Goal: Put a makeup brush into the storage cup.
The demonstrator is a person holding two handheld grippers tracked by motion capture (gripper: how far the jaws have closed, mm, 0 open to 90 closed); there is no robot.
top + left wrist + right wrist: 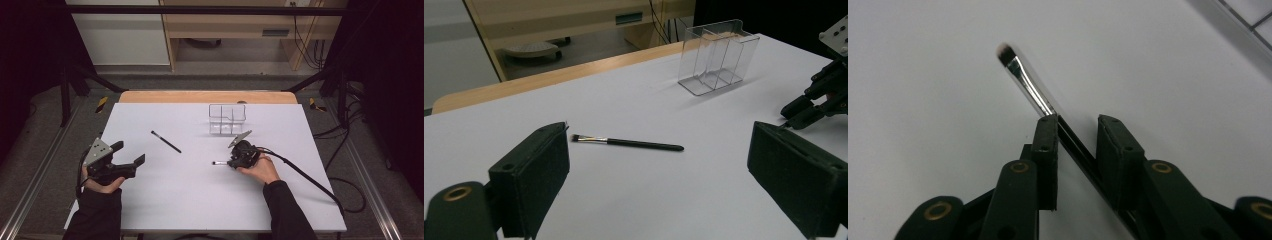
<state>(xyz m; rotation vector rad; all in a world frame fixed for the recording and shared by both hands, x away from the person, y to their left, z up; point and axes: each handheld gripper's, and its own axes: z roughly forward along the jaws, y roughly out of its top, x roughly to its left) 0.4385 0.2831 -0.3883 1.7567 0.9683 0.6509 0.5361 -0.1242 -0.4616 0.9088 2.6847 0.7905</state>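
My right hand-held gripper (1075, 125) sits low on the bench (165, 200) with its jaws narrowed around a small brush (1020, 75); the handle runs between the pads, one pad against it and a sliver of gap at the other, so I judge it not yet pinched. The risk is plain: the handle lies skewed across the jaws, so closing could roll it out or flick the bristle end sideways, and a lift on such a thin, slick handle might let it droop or slip. My left hand-held gripper (127, 159) rests wide and empty at the left, a second brush (166, 141) lying ahead of it. A clear divided holder (227, 119) stands near the far edge. The bench top is smooth white sheet over wood; beyond it are grey floor, cables and pale wooden furniture.
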